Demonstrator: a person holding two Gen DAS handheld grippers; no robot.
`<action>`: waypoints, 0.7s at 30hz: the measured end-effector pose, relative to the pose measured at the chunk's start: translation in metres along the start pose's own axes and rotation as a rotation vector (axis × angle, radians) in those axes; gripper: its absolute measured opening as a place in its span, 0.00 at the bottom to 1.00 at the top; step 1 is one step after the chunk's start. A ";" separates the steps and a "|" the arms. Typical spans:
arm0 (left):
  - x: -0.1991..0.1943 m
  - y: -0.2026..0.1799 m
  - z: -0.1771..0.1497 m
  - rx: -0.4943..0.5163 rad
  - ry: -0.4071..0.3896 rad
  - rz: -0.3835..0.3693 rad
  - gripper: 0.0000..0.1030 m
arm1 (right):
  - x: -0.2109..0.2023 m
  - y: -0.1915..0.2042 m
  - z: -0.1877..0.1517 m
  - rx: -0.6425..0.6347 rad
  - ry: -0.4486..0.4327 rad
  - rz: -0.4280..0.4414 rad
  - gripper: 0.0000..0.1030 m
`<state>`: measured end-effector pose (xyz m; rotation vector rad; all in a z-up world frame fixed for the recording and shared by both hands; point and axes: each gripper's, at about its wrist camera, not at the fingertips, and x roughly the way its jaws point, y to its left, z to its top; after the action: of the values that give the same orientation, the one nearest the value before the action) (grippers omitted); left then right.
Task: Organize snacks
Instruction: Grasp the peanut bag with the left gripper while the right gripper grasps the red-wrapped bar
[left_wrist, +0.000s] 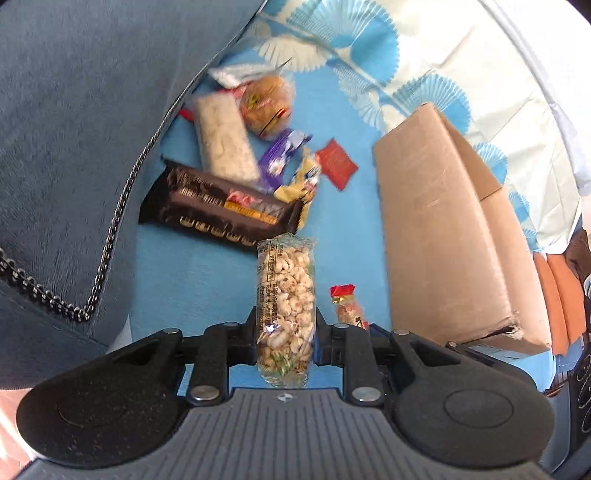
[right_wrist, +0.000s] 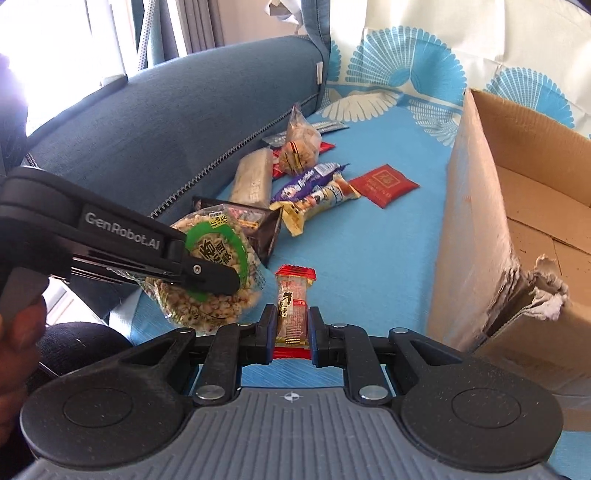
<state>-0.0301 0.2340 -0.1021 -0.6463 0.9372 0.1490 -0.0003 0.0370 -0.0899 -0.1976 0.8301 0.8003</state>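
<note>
On the side of the left gripper (right_wrist: 218, 275), white lettering reads "GenRobot.AI"; it is clamped on a round puffed-grain pack (left_wrist: 286, 314) with a green ring label (characters too small to read). Right gripper (right_wrist: 291, 326) pinches a small red-ended candy bar (right_wrist: 293, 306) with bold dark characters. Both grippers tilt downward over the blue sofa cover (right_wrist: 369, 258), beside the cardboard box (right_wrist: 517, 229). Other snacks lie near the cushion, including a purple wrapper (right_wrist: 310, 179).
</note>
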 end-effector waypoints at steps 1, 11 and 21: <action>0.001 0.002 0.000 -0.016 0.002 0.015 0.28 | 0.002 0.000 -0.001 -0.001 0.008 -0.003 0.18; 0.001 0.002 0.000 -0.061 -0.024 0.178 0.72 | 0.015 -0.002 -0.004 -0.005 0.053 -0.007 0.18; 0.012 -0.008 0.000 0.046 0.039 0.215 0.86 | 0.027 0.000 -0.005 -0.020 0.096 -0.025 0.21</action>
<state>-0.0201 0.2262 -0.1079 -0.5066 1.0437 0.3056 0.0079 0.0495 -0.1134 -0.2655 0.9082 0.7805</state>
